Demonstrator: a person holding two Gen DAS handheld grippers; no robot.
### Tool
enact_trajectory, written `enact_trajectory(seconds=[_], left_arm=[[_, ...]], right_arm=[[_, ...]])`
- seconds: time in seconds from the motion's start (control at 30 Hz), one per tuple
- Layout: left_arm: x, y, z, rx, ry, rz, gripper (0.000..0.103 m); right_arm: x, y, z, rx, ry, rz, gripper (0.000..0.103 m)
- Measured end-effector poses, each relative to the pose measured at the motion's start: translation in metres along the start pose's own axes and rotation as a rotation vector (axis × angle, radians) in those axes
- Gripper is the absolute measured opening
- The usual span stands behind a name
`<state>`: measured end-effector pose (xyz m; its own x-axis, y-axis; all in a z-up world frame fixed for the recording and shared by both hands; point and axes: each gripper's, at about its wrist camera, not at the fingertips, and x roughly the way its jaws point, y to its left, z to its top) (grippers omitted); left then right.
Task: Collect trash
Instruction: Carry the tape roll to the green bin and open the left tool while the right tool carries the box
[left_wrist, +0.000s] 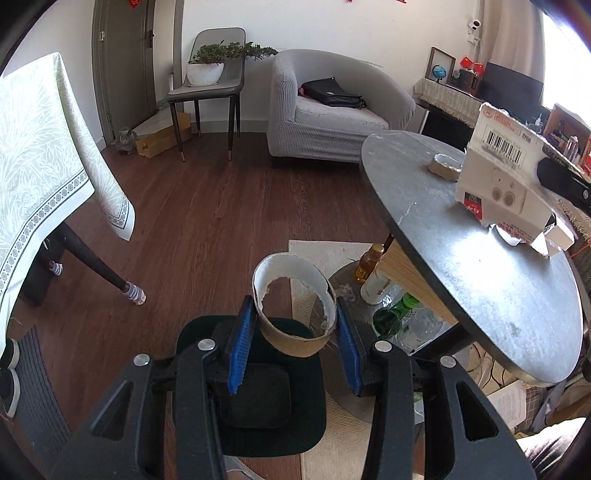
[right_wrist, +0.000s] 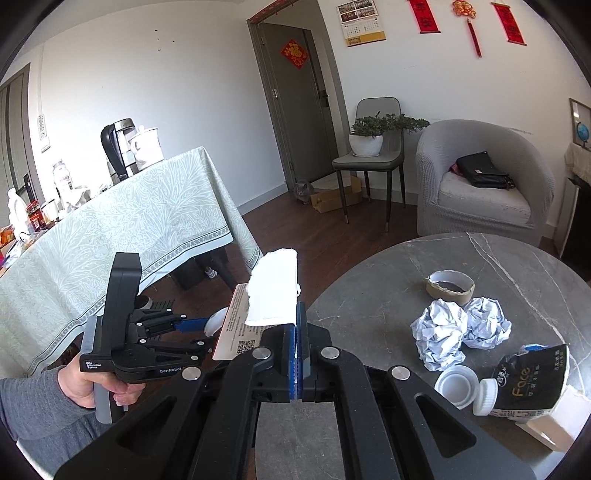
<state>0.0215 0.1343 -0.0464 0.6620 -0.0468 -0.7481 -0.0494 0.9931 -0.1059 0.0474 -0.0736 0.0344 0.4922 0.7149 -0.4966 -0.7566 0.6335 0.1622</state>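
Left hand-held gripper (left_wrist: 295, 325) clamps a torn cardboard ring (left_wrist: 293, 306) above the black bin (left_wrist: 258, 387): light, easily crushed, best held across its wall. Right hand-held gripper (right_wrist: 297, 354), closed, pinches a flimsy white carton (right_wrist: 275, 291) by its edge beside the table (right_wrist: 388, 277).

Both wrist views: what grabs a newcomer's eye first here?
The left gripper clamps a torn cardboard tape ring above a black bin on the floor. The right gripper pinches a torn white carton beside the round grey table, where crumpled paper balls remain.
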Motion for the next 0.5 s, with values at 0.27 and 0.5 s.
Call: enact_trajectory(seconds=[0.27,0.5], left_arm=[[0.015,0.04,-0.024,-0.051,0.102,0.04,0.045],[0.027,0.062,-0.047,-0.058,0.18,0.062,0.046]], right_arm=[[0.034,0.031,0.009,-0.025,0.03,0.052,0.0],[0.065,0.049,0.011,-0.045,0.084,0.074,0.0]])
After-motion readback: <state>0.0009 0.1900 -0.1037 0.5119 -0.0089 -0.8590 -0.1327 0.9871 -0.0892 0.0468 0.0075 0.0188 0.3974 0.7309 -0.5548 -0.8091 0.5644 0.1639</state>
